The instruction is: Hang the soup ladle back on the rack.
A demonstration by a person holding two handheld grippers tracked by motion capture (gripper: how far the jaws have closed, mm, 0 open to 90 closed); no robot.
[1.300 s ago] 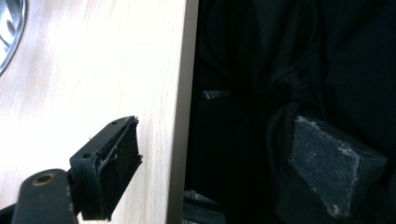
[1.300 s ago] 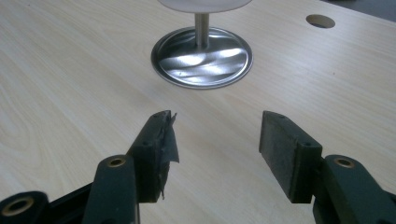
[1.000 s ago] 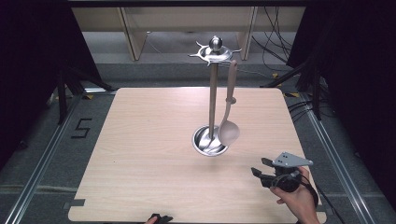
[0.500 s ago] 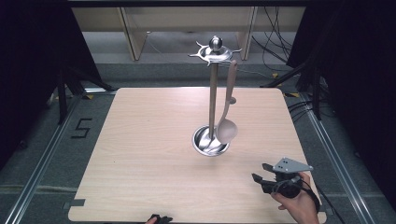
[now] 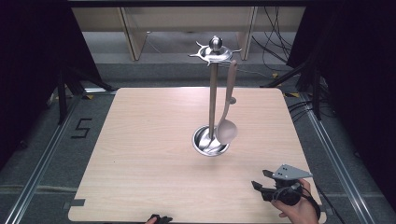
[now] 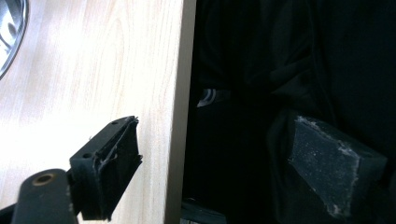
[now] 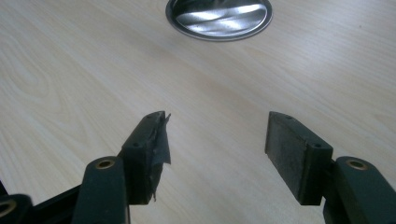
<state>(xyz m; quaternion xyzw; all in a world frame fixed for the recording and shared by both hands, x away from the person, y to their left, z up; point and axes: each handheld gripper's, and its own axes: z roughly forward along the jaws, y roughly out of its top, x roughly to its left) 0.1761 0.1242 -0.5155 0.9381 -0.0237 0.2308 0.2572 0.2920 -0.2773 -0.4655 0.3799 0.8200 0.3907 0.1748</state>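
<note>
Here, the right hand-held gripper (image 5: 261, 180) sits low over the near right corner of the wooden surface (image 5: 140, 140), gripped from below by the person's right hand (image 5: 299, 210), which enters from the bottom edge of the high view. The grey three-cornered plate (image 5: 290, 171) lies on top of it, and its jaws point toward the left and slightly away from the person. In the right gripper view its two black jaws stand wide apart with nothing between them, bare wood showing in the gap; the left pad (image 7: 156, 140) is frayed at its edge.

The left hand-held gripper (image 5: 159, 218) appears only as a dark tip at the near edge of the surface, at the bottom of the high view. In the left gripper view its jaws are likewise spread wide and empty: one lies over the wood by the edge of the surface, the other hangs beyond it against dark cloth.

A metal utensil stand (image 5: 213, 93) rises upright right of the surface's centre, on a round shiny base (image 5: 205, 142). A ladle (image 5: 227, 126) hangs from its top ring, bowl down just above the base. The base is well apart from both grippers.
</note>
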